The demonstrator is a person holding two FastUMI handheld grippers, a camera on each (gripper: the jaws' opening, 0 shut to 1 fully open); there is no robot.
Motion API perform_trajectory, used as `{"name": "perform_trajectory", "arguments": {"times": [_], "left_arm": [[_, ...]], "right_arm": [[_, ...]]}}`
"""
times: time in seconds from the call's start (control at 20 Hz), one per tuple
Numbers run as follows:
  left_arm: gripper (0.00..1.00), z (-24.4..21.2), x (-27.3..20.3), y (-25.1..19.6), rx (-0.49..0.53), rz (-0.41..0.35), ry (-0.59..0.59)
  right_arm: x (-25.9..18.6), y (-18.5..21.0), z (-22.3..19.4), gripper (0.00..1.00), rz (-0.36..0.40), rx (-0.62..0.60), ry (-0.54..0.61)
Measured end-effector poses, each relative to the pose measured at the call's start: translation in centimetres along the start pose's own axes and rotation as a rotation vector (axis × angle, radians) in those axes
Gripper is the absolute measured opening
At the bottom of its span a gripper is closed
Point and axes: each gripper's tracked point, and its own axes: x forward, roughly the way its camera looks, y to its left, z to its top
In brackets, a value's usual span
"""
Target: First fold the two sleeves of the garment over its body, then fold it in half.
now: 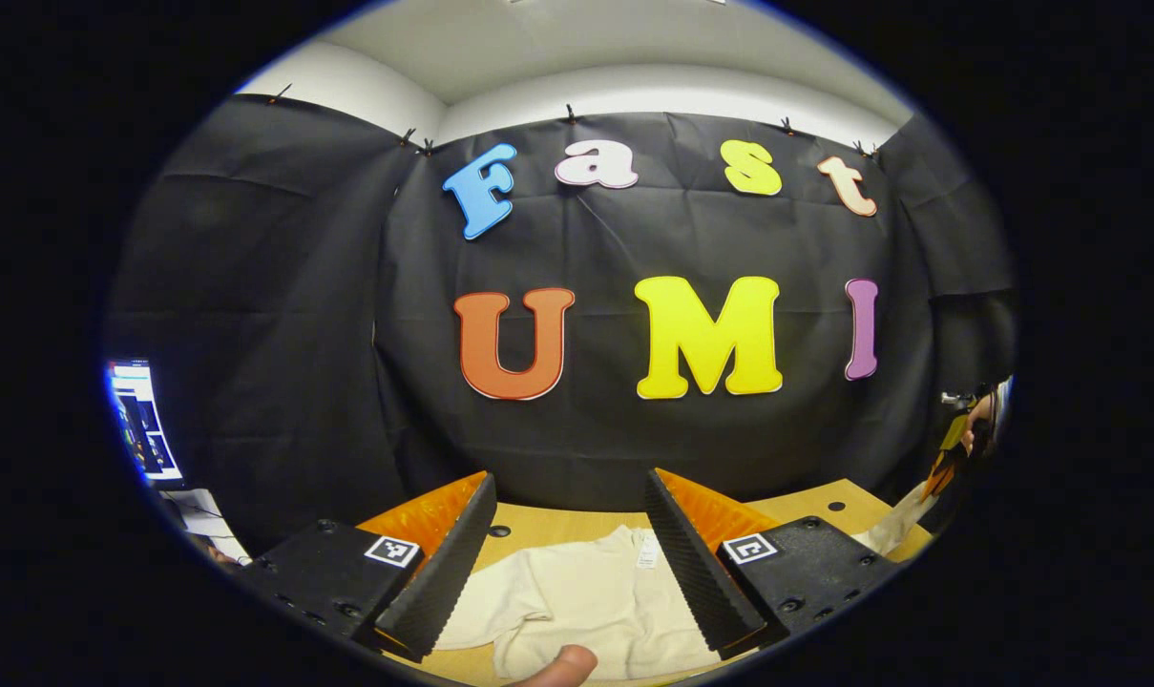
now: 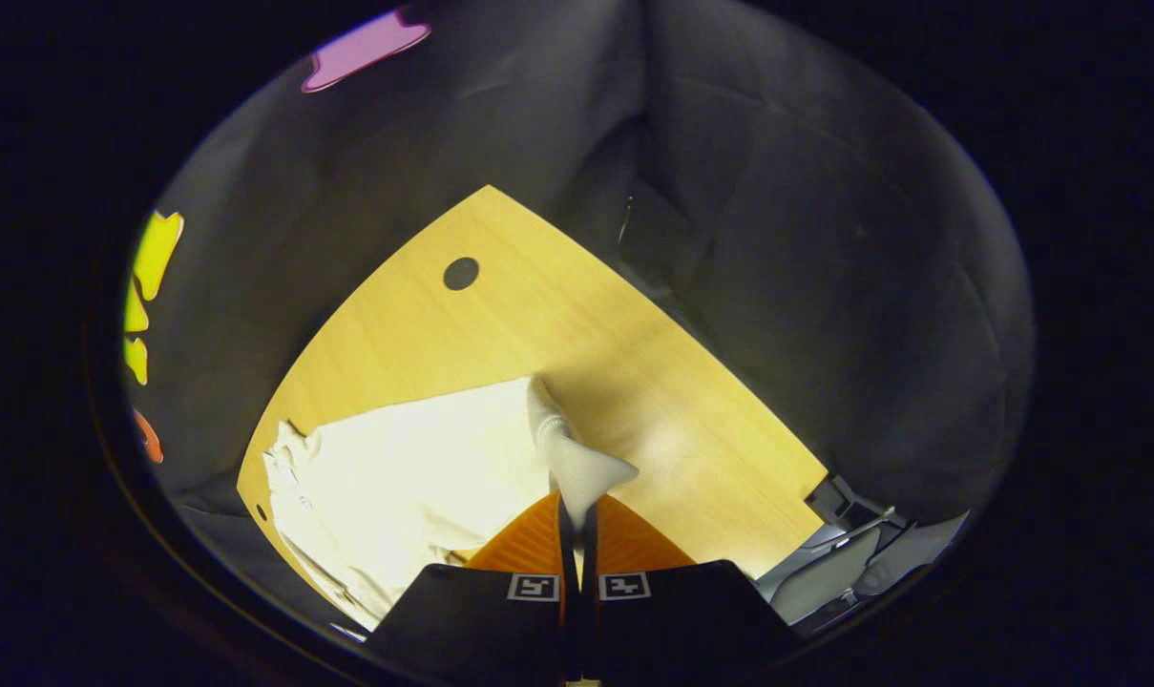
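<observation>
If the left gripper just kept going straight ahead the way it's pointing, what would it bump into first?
Probably the black cloth wall. The open left gripper points level above the cream garment; depth is unclear.

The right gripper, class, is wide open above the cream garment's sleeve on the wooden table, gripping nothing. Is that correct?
Not quite. In the right gripper view, the right gripper is shut on the sleeve, a pinched fold of the cream garment rising between its fingers. The rest holds: the garment lies on the wooden table.

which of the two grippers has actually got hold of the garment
The right gripper: its fingers are pinched shut on a sleeve of the cream garment. The left gripper hangs open above it.
</observation>
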Motion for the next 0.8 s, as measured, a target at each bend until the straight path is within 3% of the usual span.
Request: {"name": "perform_trajectory", "arguments": {"times": [0.2, 0.35, 0.55, 0.8], "left_arm": [[0.99, -0.8, 0.3, 1.2, -0.014, -0.025, 0.013], [0.99, -1.0, 0.6, 2.9, -0.028, -0.016, 0.009], [0.99, -1.3, 0.0, 6.1, 0.002, 0.041, 0.000], [0.99, -1.2, -1.0, 9.6, 0.015, 0.087, -0.016]], "right_arm": [[-2.4, 6.7, -1.6, 0.00, 0.030, -0.085, -0.018], [-4.2, 13.3, -4.1, 0.00, 0.104, -0.140, 0.015], [-6.2, 21.3, -7.5, 0.00, 0.148, -0.277, 0.010], [-7.3, 31.2, -14.6, 0.00, 0.200, -0.449, 0.049]]}}
